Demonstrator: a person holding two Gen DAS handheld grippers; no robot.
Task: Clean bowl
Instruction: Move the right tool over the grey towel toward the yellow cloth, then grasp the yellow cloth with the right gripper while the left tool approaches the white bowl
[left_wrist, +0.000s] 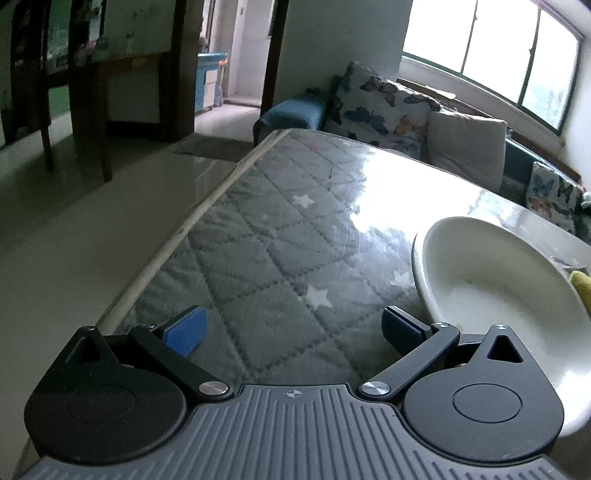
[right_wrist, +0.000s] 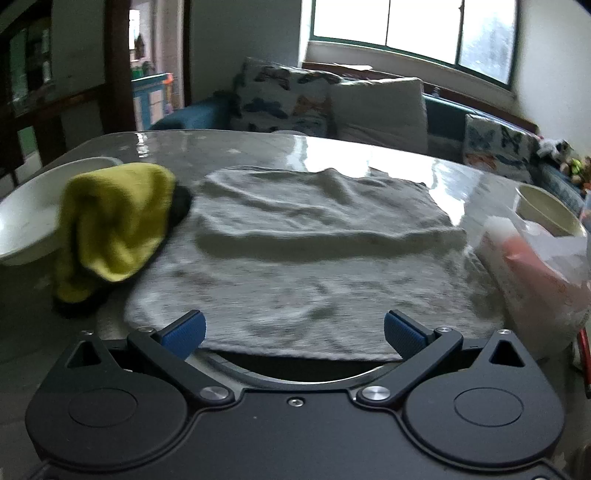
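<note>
A white bowl (left_wrist: 491, 291) stands on the glass-topped table (left_wrist: 277, 236), just right of my left gripper (left_wrist: 295, 330), which is open and holds nothing; its right finger (left_wrist: 400, 328) is close to the bowl's rim. In the right wrist view the same bowl (right_wrist: 33, 206) lies at the far left. A yellow cloth (right_wrist: 114, 225) is heaped against the bowl's right side. My right gripper (right_wrist: 293, 332) is open and empty, over the near edge of a grey towel (right_wrist: 303, 254) spread on the table.
A second, smaller bowl (right_wrist: 546, 214) and a plastic-wrapped pack (right_wrist: 535, 273) sit at the right. A sofa with cushions (left_wrist: 465, 147) runs behind the table under a window. The table's left edge (left_wrist: 207, 206) drops to open floor with chairs (left_wrist: 85, 110) beyond.
</note>
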